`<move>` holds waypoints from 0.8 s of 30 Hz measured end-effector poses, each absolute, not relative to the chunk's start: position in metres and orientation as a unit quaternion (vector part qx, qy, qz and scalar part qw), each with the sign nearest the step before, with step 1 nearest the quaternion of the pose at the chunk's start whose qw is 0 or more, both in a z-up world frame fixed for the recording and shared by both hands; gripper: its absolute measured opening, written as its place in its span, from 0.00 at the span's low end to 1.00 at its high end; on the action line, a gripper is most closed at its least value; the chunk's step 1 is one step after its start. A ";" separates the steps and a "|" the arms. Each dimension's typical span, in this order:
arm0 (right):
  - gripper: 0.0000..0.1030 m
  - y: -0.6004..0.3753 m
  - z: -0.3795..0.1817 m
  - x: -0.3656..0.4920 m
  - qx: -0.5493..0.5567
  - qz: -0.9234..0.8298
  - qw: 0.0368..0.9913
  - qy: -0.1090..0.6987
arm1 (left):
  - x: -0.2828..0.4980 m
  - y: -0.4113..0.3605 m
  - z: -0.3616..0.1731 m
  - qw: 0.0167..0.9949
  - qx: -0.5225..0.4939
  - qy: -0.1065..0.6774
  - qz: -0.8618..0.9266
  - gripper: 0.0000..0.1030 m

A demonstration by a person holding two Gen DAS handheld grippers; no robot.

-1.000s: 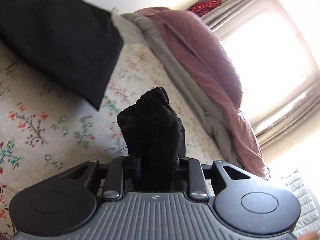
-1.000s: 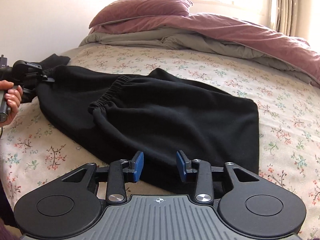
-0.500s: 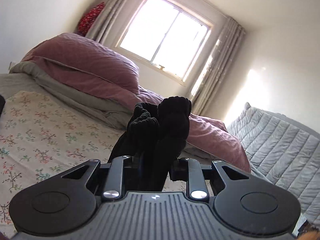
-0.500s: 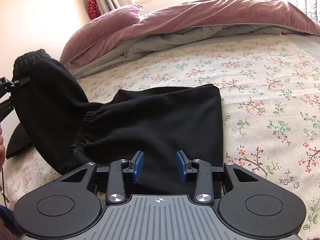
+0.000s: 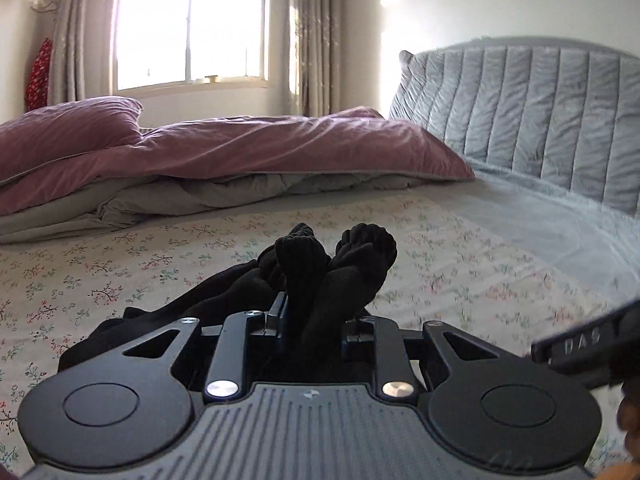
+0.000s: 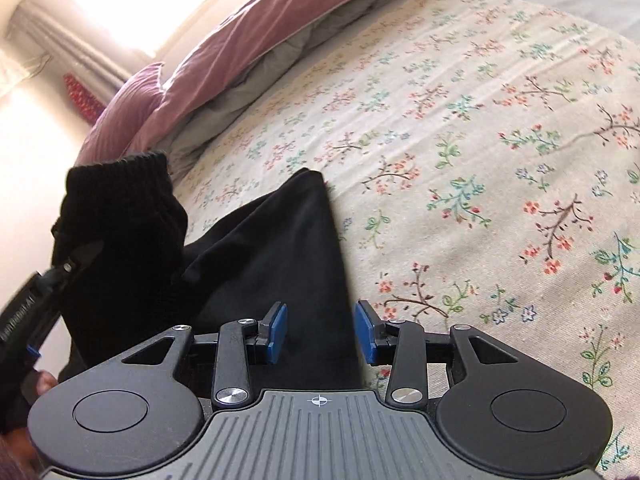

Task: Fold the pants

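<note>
Black pants (image 5: 320, 280) lay on your floral sheet (image 6: 480, 160), their ribbed cuffs clamped in your left gripper (image 5: 310, 320). Your right gripper (image 6: 320, 330) stood unclenched over the cloth, jaws just widening.

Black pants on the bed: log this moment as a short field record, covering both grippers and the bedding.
garment: black pants, partly lying on the floral bedsheet
left gripper: shut on the ribbed cuffs, bunched between its fingers
right gripper: open, blue pads either side of the fabric without pressing it, jaws just opened a little
raised part: one cuffed end held up off the sheet
bedding behind: mauve duvet over grey cover
fold: not yet finished
</note>
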State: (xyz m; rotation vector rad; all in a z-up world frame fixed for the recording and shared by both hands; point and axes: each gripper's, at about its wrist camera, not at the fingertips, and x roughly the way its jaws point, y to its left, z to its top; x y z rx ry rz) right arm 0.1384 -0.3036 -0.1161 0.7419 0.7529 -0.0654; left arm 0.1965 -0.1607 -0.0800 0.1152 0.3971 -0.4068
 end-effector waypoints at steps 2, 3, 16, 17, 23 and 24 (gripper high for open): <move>0.37 -0.310 -0.117 0.137 0.357 -0.047 0.861 0.358 | 0.191 -0.177 -0.106 0.946 0.128 0.213 -0.209 0.34; 0.37 -0.313 -0.118 0.137 0.359 -0.051 0.861 0.357 | 0.187 -0.178 -0.113 0.943 0.141 0.211 -0.213 0.34; 0.43 -0.308 -0.114 0.143 0.322 -0.054 0.874 0.359 | 0.173 -0.133 -0.109 0.890 0.057 0.246 -0.379 0.70; 0.43 -0.307 -0.111 0.142 0.319 -0.053 0.878 0.353 | 0.169 -0.131 -0.108 0.885 0.054 0.248 -0.389 0.70; 0.52 -0.279 -0.081 0.149 0.253 0.001 0.926 0.281 | 0.157 -0.085 -0.069 0.887 0.033 0.214 -0.407 0.80; 0.52 -0.270 -0.077 0.154 0.231 0.013 0.933 0.276 | 0.159 -0.073 -0.064 0.892 0.026 0.213 -0.397 0.81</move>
